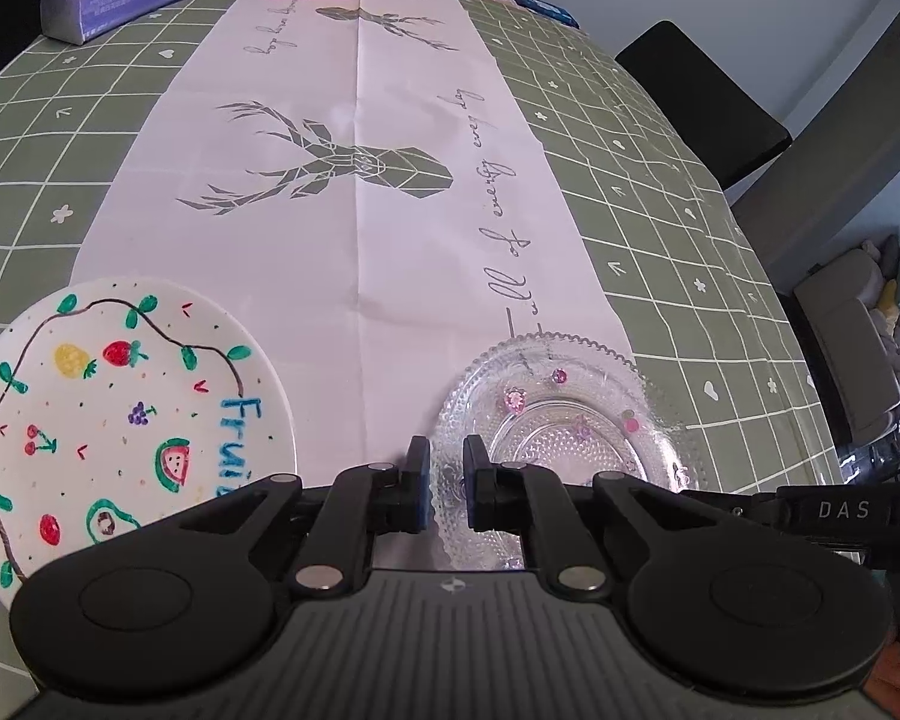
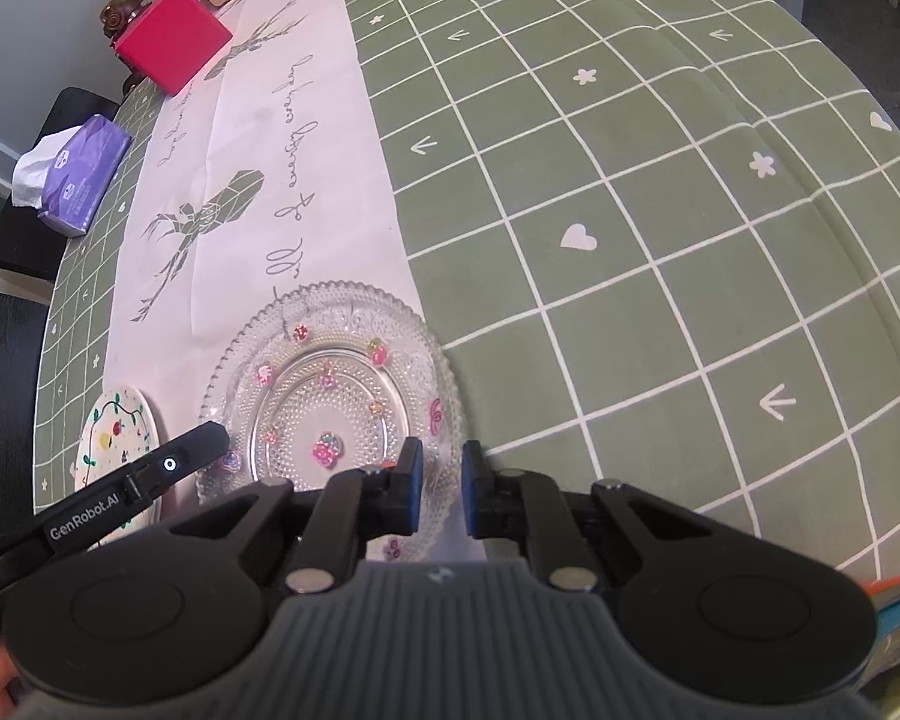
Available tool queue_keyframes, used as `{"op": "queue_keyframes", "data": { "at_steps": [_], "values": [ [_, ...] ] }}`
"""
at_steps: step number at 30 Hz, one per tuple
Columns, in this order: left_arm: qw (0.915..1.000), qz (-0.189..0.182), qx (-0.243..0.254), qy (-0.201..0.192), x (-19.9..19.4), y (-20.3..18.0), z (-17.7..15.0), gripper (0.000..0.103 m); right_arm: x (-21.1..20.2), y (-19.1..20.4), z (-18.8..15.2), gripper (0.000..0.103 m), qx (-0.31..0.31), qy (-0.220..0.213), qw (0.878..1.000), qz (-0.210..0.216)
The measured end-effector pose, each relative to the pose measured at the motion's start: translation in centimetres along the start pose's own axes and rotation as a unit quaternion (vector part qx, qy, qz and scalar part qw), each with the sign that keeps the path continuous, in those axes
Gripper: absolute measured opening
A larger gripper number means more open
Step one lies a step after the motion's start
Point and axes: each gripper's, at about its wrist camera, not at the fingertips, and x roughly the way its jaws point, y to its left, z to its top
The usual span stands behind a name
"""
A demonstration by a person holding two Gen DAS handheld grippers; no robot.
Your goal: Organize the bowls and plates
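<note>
Glass plate (image 2: 330,384) between both tools, beside painted plate (image 1: 120,414).

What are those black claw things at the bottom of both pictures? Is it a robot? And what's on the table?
No robot: a person holds two grabbing tools, each with a camera looking along its fingers. One picture comes from the left gripper, the other from the right gripper. Both are slightly open, holding nothing. On the green checked tablecloth with a white runner lie a clear glass plate and a white fruit-painted plate. Farther back sit a pink box and tissues.
</note>
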Motion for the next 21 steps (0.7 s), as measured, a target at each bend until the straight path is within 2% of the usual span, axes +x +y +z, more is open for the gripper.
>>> {"op": "queue_keyframes", "data": {
  "at_steps": [10, 16, 21],
  "values": [
    [0.9999, 0.007, 0.004, -0.009, -2.2, 0.1, -1.0, 0.011, -1.1, 1.1, -1.1, 0.011, -0.022, -0.003, 1.000, 0.003],
    [0.9997, 0.004, -0.002, -0.023, -5.2, 0.5, -2.1, 0.011, -2.6, 1.9, -2.5, 0.011, -0.033, -0.009, 0.999, 0.014],
    [0.9993, 0.017, -0.007, -0.031, -7.8, 0.7, -3.6, 0.011, -3.9, 2.9, -4.5, 0.011, -0.052, -0.008, 0.998, 0.027]
  ]
}}
